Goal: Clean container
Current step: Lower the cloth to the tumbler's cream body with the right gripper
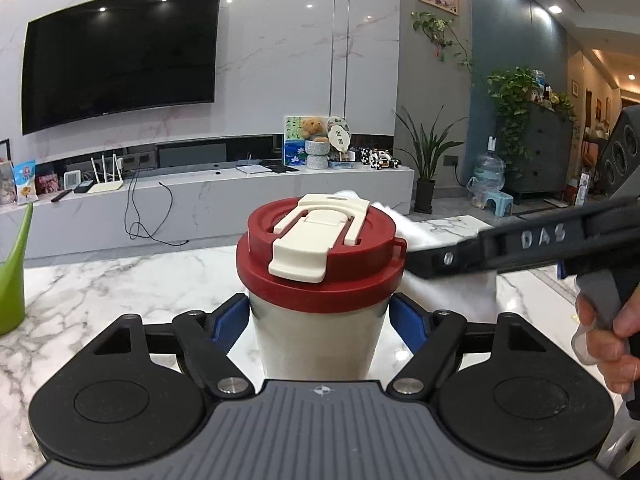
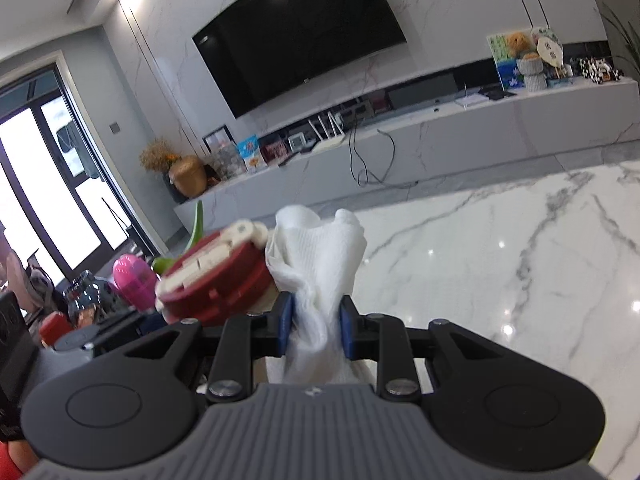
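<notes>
Left wrist view shows the left gripper [image 1: 320, 320] clamped on a cream tumbler [image 1: 318, 340], its 2 blue pads [image 1: 230, 322] pressed against the cup's sides just below the lid. The tumbler stands upright on the white marble table [image 1: 100, 292], directly ahead of the tool. Its red lid [image 1: 320, 276] is on and the cream flip latch [image 1: 308, 240] lies flat across the top, so the contents cannot be seen. To the right of the cup the right gripper [image 2: 316, 320] reaches in, with a hand [image 1: 604, 344] on its trigger. A green watering can [image 1: 14, 272] sits at the far left edge.

Right wrist view shows its jaws pinching a bunched white paper towel [image 2: 320, 256], which rises ahead of the fingers and touches the lid's rim at the tool's left. A pink container [image 2: 134, 280] stands further left, its contents hidden.
</notes>
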The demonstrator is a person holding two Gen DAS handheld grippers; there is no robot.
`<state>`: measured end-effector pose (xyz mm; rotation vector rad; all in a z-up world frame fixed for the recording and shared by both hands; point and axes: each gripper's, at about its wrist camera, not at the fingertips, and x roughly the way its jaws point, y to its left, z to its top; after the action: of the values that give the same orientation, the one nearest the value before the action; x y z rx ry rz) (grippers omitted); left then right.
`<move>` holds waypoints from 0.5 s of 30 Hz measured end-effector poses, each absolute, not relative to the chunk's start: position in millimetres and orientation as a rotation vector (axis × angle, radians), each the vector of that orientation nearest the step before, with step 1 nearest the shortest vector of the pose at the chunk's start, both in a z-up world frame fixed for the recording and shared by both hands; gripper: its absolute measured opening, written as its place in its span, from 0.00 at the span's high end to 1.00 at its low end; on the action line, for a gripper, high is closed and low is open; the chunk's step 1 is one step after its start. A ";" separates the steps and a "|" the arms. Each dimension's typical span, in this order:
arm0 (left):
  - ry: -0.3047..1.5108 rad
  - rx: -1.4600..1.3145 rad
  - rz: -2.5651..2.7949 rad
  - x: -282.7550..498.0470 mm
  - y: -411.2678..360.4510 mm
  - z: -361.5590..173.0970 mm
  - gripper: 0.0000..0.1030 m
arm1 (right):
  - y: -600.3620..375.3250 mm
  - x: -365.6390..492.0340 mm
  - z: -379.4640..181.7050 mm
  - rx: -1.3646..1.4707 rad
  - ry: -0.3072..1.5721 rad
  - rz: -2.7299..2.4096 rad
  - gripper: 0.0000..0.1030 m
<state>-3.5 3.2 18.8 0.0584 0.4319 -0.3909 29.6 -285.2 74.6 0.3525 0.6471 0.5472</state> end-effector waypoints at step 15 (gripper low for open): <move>0.421 0.058 -0.399 -2.7 3.4 18.0 0.27 | -270.6 50.4 14.8 0.381 0.845 0.498 0.74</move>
<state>-2.7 3.4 18.0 0.0579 0.4208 -0.3990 50.4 -270.6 14.8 0.3815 0.8447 0.4980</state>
